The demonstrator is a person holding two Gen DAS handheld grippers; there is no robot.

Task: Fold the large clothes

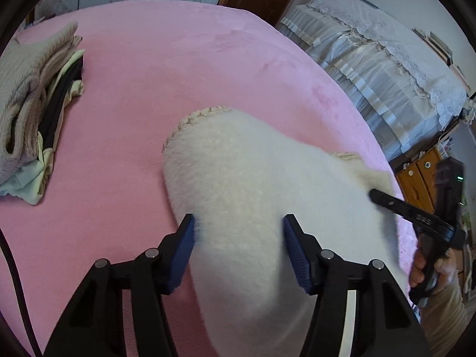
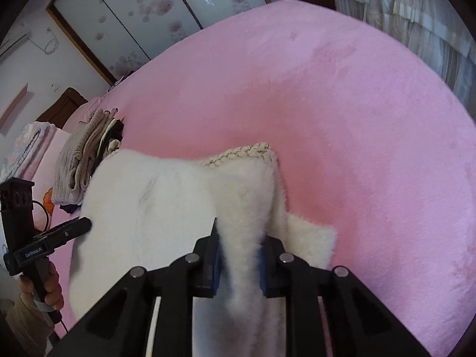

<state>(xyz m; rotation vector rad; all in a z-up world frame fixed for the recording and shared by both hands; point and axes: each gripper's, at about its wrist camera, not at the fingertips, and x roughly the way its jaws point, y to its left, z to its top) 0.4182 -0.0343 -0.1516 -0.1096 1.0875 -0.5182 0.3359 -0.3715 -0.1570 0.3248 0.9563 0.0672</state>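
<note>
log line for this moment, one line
left gripper: open, straddling white garment | right gripper: shut on garment fold | bed: folded pile

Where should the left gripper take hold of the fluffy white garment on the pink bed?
On the white garment's near left edge, coming from above and the left, opposite the right gripper. That edge lies free on the pink bed. The left gripper's fingers now straddle wide pile rather than a thin fold.
</note>
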